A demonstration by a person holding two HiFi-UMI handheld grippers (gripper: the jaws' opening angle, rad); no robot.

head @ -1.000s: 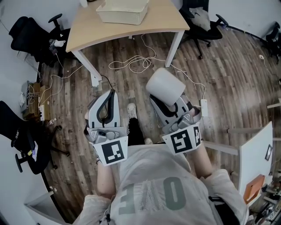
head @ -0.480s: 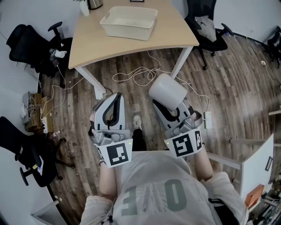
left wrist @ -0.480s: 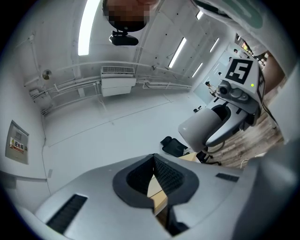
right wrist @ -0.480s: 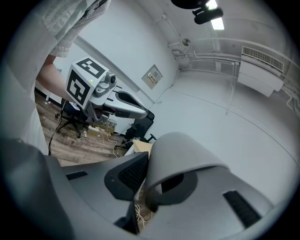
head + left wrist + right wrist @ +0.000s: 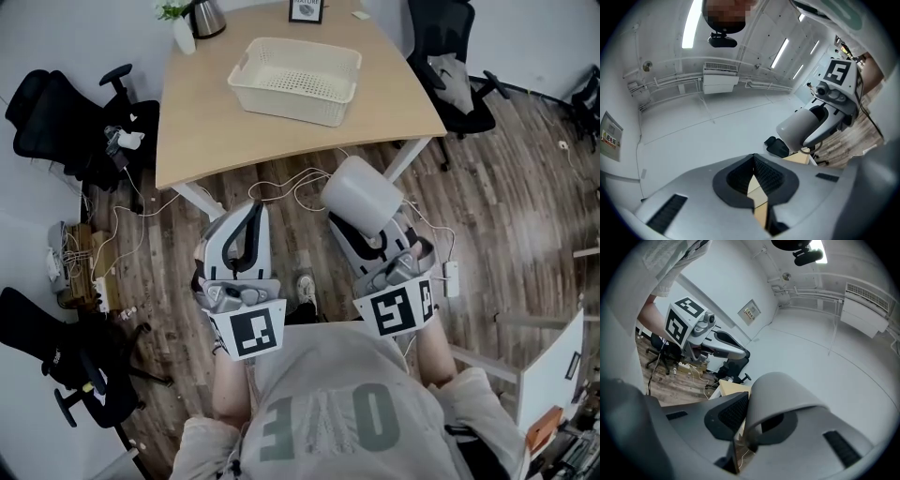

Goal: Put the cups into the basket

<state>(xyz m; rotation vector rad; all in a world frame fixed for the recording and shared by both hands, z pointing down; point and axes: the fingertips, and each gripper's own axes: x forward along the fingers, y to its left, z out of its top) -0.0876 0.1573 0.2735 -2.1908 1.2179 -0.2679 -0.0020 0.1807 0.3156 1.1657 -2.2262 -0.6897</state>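
Observation:
In the head view a cream plastic basket (image 5: 295, 80) stands on the wooden table (image 5: 202, 112), far ahead of both grippers. My right gripper (image 5: 367, 230) is shut on a pale grey cup (image 5: 363, 195), held on its side over the floor short of the table's front edge. In the right gripper view the cup (image 5: 780, 392) fills the gap between the jaws. My left gripper (image 5: 251, 214) is level with it on the left, shut, with nothing held. In the left gripper view its pads (image 5: 761, 173) meet, and the cup (image 5: 799, 129) shows off to the right.
A kettle (image 5: 206, 16), a small plant pot (image 5: 181, 33) and a picture frame (image 5: 306, 9) stand at the table's far edge. Cables (image 5: 281, 187) and a power strip (image 5: 452, 278) lie on the wooden floor. Black office chairs (image 5: 56, 103) (image 5: 450, 66) flank the table.
The table and basket have come further into view and nearer as the person steps forward. Both grippers keep their pose, and the cup stays gripped on the right.

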